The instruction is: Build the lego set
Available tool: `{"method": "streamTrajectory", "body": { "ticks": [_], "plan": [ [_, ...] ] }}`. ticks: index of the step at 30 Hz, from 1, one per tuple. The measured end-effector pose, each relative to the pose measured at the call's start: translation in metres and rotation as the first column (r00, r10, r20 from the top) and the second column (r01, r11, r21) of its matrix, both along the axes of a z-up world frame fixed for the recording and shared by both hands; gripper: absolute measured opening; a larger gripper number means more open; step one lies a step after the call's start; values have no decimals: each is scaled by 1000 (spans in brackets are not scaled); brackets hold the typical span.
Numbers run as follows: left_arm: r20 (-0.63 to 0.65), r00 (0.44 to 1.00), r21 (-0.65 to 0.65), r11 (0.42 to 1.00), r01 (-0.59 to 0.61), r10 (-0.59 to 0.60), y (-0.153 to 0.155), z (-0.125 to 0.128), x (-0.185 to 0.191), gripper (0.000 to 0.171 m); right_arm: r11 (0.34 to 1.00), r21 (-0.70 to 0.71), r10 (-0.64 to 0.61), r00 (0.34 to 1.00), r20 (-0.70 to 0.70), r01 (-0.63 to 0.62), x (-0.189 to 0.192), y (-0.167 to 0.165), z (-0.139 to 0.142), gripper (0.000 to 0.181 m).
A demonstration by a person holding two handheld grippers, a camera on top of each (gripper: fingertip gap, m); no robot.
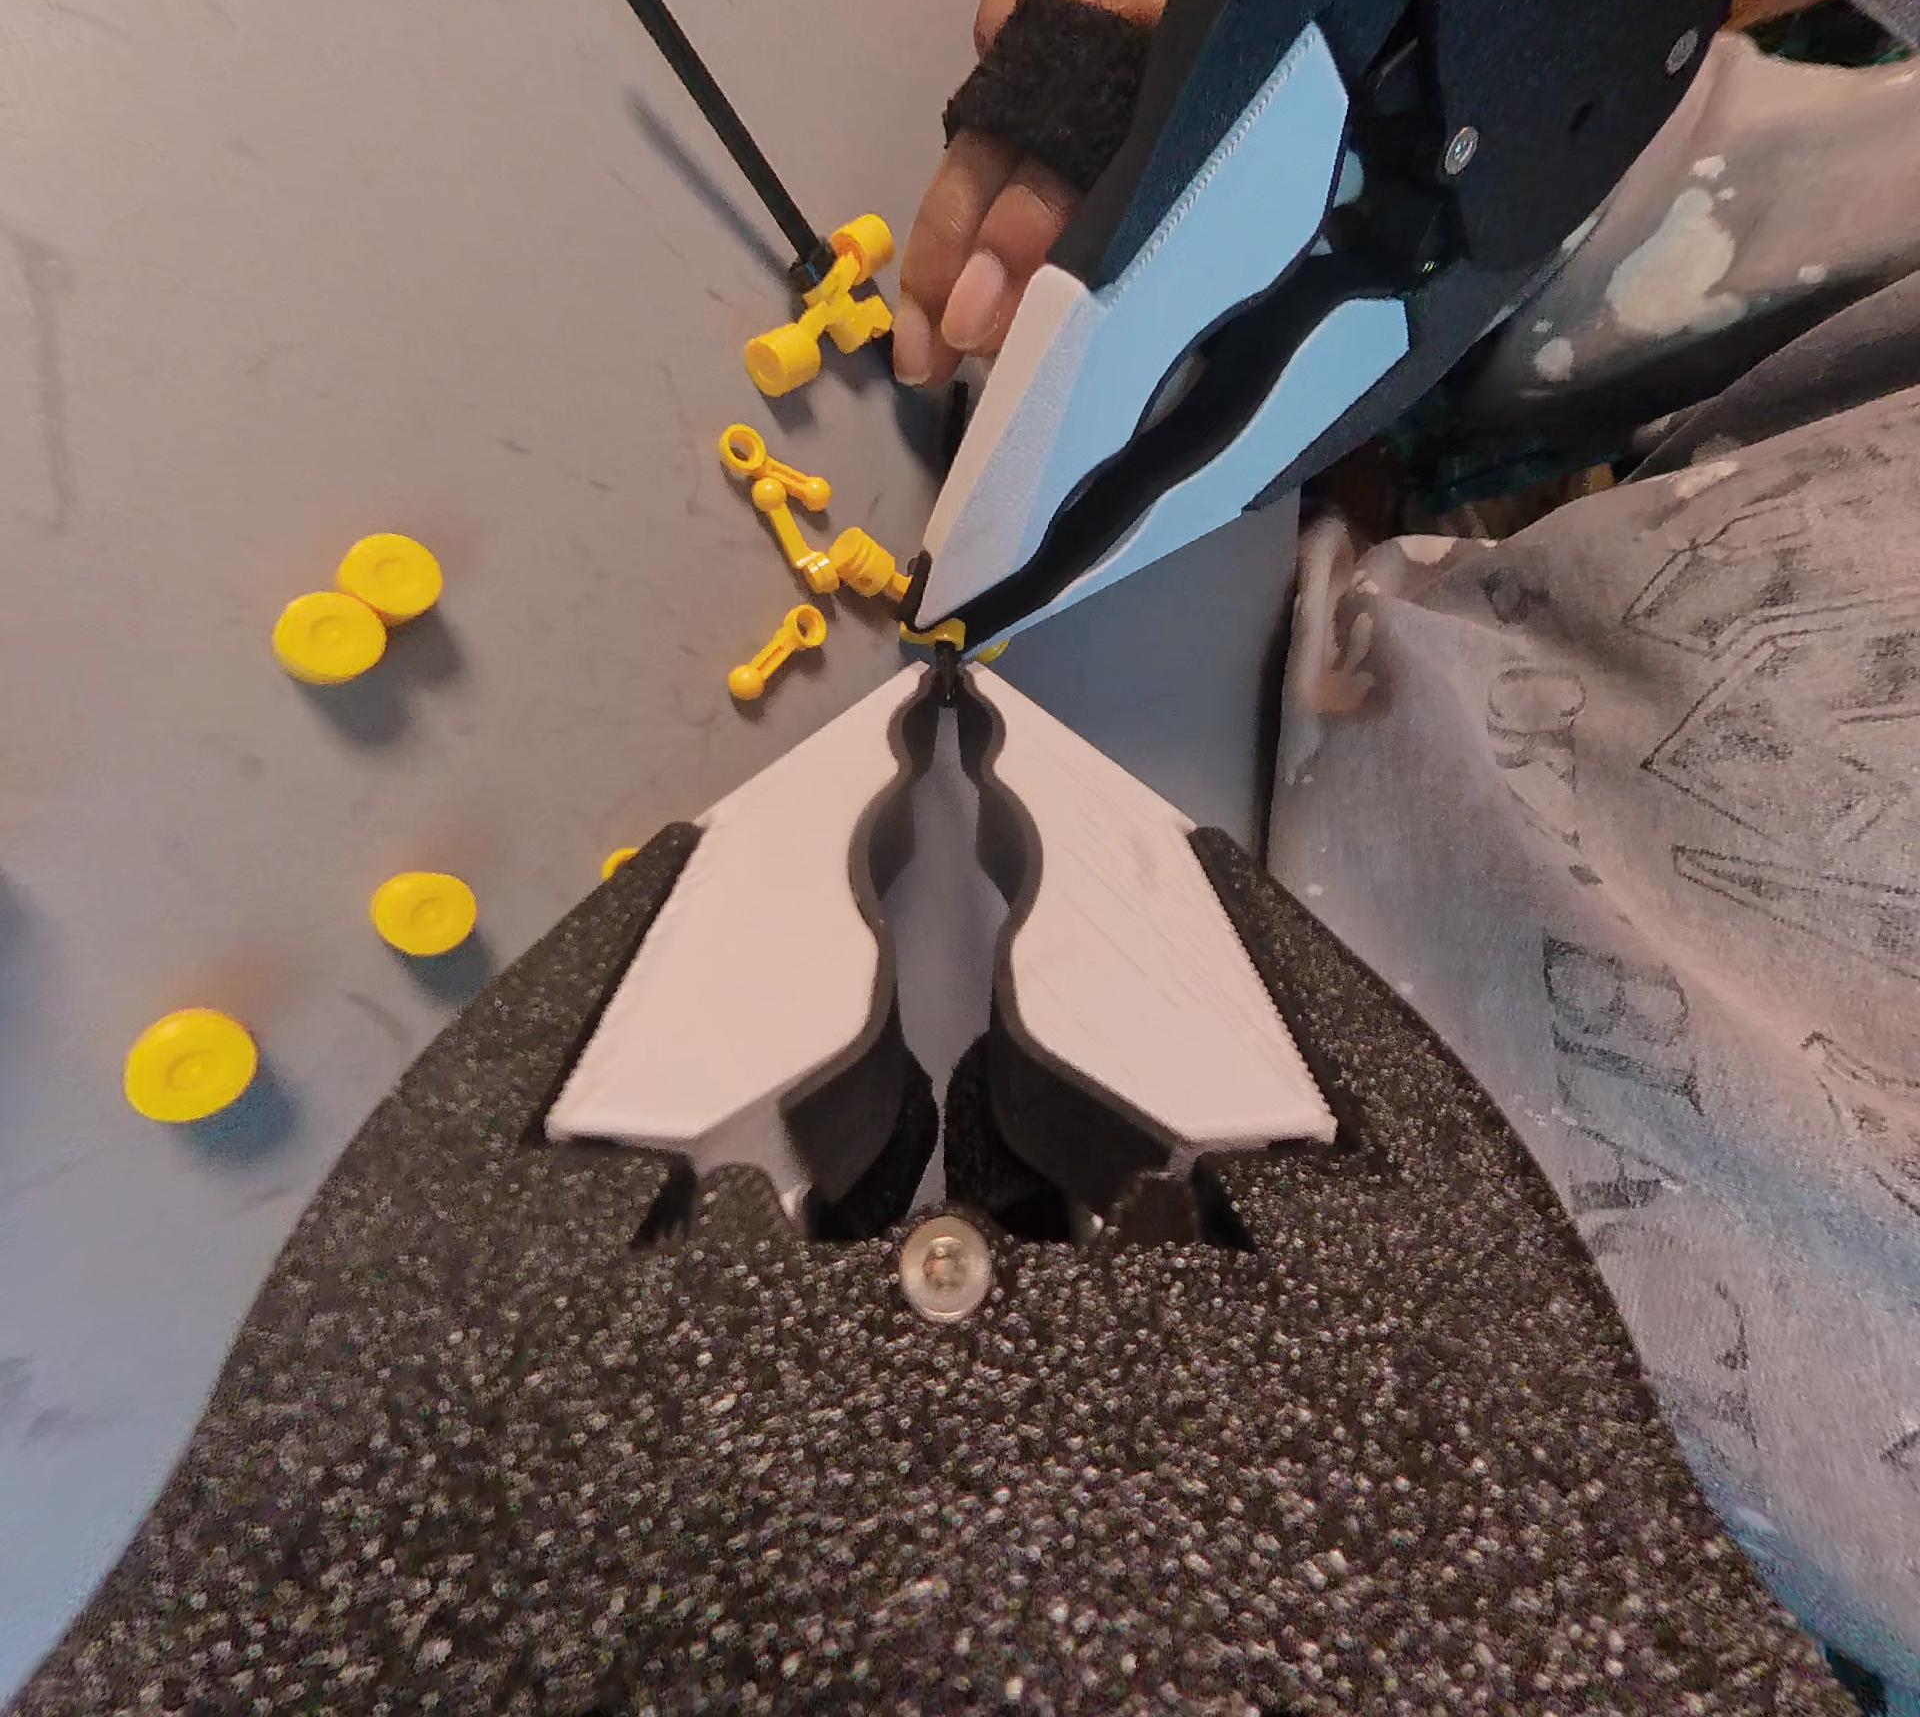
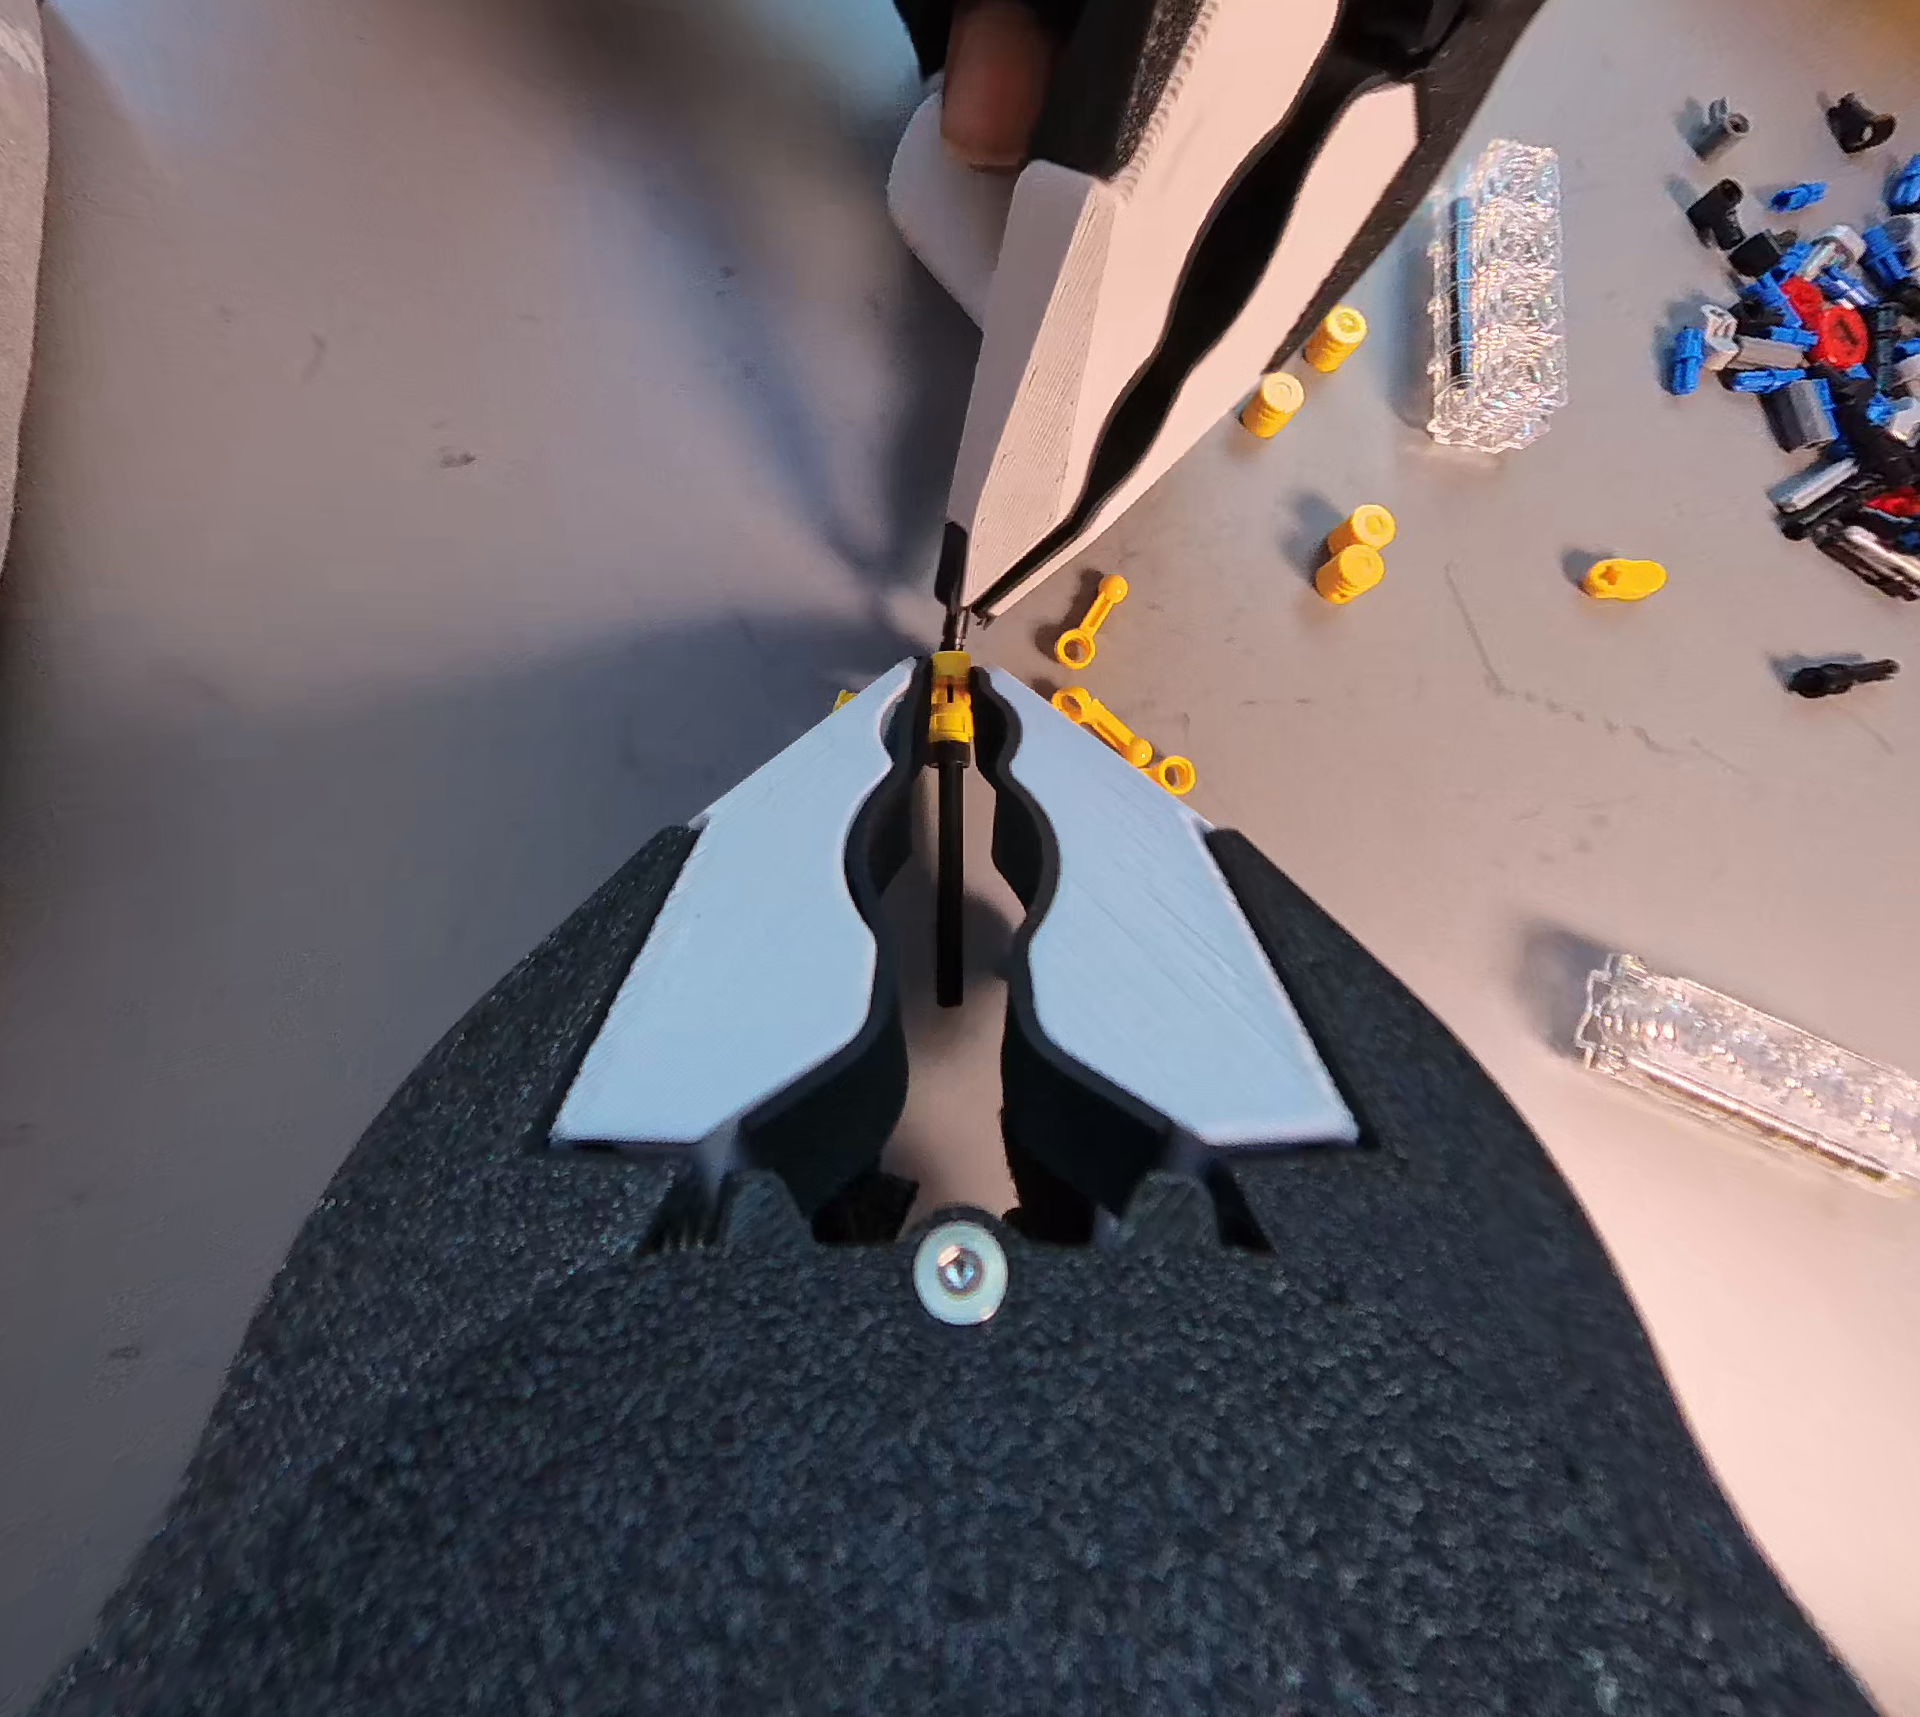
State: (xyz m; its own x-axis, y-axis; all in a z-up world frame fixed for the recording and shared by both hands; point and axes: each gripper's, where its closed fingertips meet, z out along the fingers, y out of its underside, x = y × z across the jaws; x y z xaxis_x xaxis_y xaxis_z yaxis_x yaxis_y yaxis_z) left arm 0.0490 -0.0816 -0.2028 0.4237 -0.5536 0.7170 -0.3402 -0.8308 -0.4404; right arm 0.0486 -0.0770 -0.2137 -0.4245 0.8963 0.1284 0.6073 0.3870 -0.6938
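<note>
- Yellow collar sits on the front end of a thin black rod. The right gripper has its fingers pressed together on that collar, and the rod runs back between them.
- The left gripper is also closed, pinching a small black pin at its very tips.
- The two grippers meet tip to tip above the grey table. The pin's end is just at the collar; whether it touches or enters cannot be told.
- Nearest on the table are yellow links and flat yellow discs. A second black rod with yellow parts lies farther off, by the hand holding the right gripper.
- To the right gripper's right lie yellow barrels, two clear blocks and a pile of blue, black and red parts.
</note>
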Motion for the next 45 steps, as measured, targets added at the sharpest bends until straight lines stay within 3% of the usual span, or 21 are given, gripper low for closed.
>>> {"method": "streamTrajectory", "body": {
  "ticks": [7, 13, 15, 18, 24, 29, 32, 34, 37, 40, 45],
  "plan": [
    [209, 960, -40, 983, -181, 185, 8, 17, 2, 2, 999, -15, -53, 987, -149, 52, 1, 7, 18, 6],
    [297, 928, -39, 974, -223, 224, 7, 27, 11, 1, 996, -42, -89, 963, -253, 81, 1, 12, 37, 6],
    [285, 931, -4, 971, -238, 229, 10, 27, 12, 0, 997, 25, -70, 969, -235, 78, 4, 16, 35, 7],
    [291, 936, 24, 976, -216, 200, 10, 32, 12, 0, 998, 29, -52, 970, -239, 61, 6, 16, 41, 7],
    [258, 948, 29, 980, -198, 184, 10, 26, 15, 0, 999, 20, -34, 980, -195, 38, 10, 10, 27, 7],
    [249, 949, 42, 977, -208, 191, 8, 25, 12, 0, 999, 38, 14, 999, -43, -12, 19, 2, 1, 7],
    [254, 946, 46, 974, -222, 203, 7, 26, 9, 0, 998, 61, 12, 999, -37, -10, 17, 0, -3, 11],
    [259, 944, 49, 973, -226, 206, 7, 27, 8, 0, 999, 47, -1, 998, -57, 4, 15, 3, 2, 24],
    [264, 948, 51, 979, -196, 176, 0, 29, 10, 0, 1000, -11, -29, 986, -166, 28, 10, 7, 25, 26],
    [271, 954, 46, 989, -143, 125, -10, 30, 16, 0, 999, -16, 24, 965, -262, -29, 8, -2, 42, 26],
    [273, 961, 48, 997, -53, 37, -23, 32, 25, 0, 988, 7, 152, 949, -275, -156, 13, -27, 42, 13]
  ]
}}
